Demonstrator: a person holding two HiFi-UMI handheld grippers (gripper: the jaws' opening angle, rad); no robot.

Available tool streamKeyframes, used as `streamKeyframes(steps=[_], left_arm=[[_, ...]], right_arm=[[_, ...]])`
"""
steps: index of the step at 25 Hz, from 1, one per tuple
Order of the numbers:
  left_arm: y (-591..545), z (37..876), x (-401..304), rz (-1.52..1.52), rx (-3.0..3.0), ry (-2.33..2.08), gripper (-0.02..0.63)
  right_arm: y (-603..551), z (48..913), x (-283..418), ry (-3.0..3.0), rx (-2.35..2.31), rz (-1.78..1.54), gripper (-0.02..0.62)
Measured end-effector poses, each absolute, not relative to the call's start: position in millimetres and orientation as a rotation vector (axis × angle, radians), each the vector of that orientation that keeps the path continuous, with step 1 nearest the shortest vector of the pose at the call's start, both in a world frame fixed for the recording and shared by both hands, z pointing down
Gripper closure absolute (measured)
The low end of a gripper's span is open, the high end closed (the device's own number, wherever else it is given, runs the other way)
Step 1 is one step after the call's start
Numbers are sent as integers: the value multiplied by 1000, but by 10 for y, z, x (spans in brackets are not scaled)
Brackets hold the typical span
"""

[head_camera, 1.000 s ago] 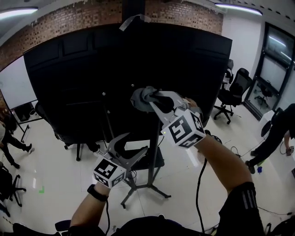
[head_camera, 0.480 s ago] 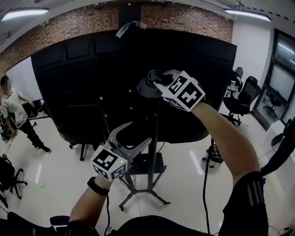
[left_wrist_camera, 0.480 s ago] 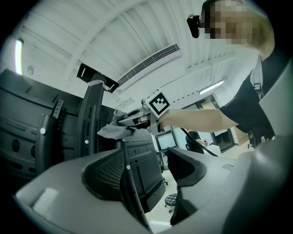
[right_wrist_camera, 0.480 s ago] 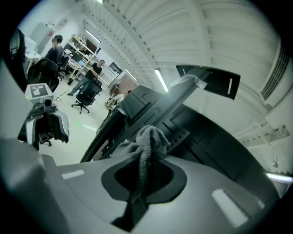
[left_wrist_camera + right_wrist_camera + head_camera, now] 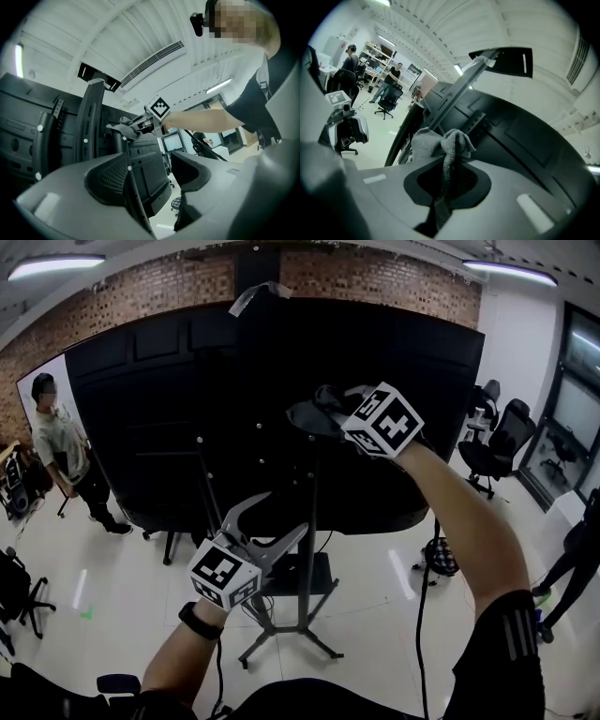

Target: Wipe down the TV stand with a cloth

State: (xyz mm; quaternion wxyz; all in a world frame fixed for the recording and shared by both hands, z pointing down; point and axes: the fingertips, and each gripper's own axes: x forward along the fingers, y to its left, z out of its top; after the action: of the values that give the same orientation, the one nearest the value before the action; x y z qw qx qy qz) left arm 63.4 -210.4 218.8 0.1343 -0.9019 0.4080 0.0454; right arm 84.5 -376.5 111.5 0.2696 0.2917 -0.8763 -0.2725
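Left gripper [image 5: 288,512]: jaws wide apart, nothing between them, hanging low beside the post of the TV stand [image 5: 304,601]. I judge it idle.

Above and ahead of it, the cloth [image 5: 307,415] appears to rest bunched against the stand's upright column, behind the black TV panel [image 5: 141,409].

Right gripper [image 5: 326,407]: jaws clamped on the cloth's tail, the wad projecting past the tips.

Recommendation: I press the wad flat to the column, draw it down in one unbroken pass, and grip firmly so the cloth cannot slip.
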Motion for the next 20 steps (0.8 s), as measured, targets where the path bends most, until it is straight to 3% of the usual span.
streamKeyframes(steps=[9,20], left_arm=[[-2166,2320,653,119,-2639,1196,295],[-2191,2566,595,87,-2667,1249,296]], right_arm=[[-3403,1226,772,-2257,961,-1258,579],[-3331,1981,734,-2200,892,-1267,578]])
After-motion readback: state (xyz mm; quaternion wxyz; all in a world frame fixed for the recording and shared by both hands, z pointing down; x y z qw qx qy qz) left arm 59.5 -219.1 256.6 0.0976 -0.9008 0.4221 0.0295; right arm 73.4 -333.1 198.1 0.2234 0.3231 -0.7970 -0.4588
